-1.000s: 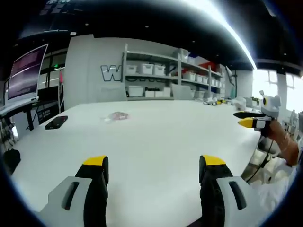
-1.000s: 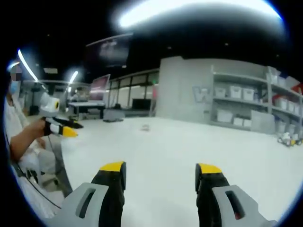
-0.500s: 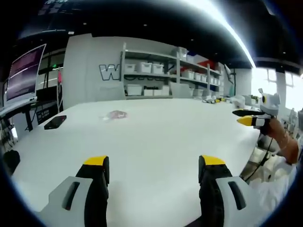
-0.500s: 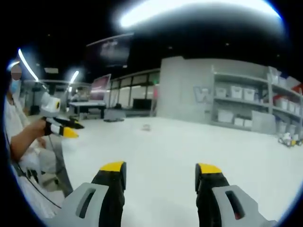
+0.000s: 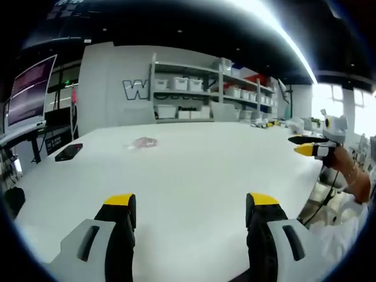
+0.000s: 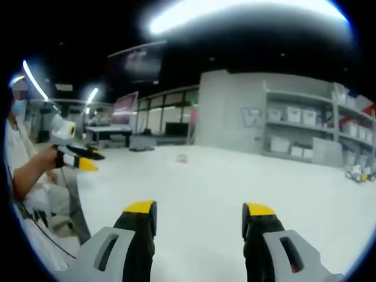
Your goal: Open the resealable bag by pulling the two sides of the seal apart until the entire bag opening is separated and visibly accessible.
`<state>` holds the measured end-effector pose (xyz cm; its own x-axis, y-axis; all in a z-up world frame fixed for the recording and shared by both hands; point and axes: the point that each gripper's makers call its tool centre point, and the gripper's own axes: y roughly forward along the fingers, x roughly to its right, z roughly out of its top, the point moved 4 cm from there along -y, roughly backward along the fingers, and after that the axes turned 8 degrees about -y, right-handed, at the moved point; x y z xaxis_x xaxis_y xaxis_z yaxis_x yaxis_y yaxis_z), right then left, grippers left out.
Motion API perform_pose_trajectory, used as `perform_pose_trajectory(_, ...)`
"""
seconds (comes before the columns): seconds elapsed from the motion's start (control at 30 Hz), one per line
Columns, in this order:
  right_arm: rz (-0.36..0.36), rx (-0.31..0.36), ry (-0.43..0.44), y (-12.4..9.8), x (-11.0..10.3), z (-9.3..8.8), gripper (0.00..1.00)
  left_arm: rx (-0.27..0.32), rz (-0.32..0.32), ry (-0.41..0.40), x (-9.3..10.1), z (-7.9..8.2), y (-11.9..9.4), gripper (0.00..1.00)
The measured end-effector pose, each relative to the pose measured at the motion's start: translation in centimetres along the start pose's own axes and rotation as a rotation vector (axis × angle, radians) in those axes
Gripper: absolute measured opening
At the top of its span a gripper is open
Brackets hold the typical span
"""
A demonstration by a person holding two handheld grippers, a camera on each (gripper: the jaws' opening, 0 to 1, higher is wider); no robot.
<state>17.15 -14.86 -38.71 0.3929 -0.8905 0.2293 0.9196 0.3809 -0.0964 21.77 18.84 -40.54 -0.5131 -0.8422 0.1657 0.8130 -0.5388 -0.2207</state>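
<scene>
Holding both tools above the white table (image 5: 194, 170), you keep them well short of the bag. Shelves (image 5: 200, 94) at 12 o'clock carry white bins (image 5: 182, 85), contents unreadable. Your left gripper (image 5: 191, 202) and right gripper (image 6: 198, 208) are both spread, gripping nothing. The small bag (image 5: 145, 143) lies at 11 o'clock, its contents pinkish and blurred.
</scene>
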Motion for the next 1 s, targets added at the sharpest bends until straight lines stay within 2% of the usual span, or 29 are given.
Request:
perform_pose_trajectory(0.67,0.002,-0.001,0.002,0.08,-0.09,0.07,0.57,-0.005,-0.005,-0.001,-0.05,-0.07,0.07,0.75)
perform_pose_trajectory(1.0,-0.009,-0.006,0.015,0.19,0.59,-0.23,0.57,-0.007,-0.010,-0.012,-0.27,-0.01,0.81,0.75)
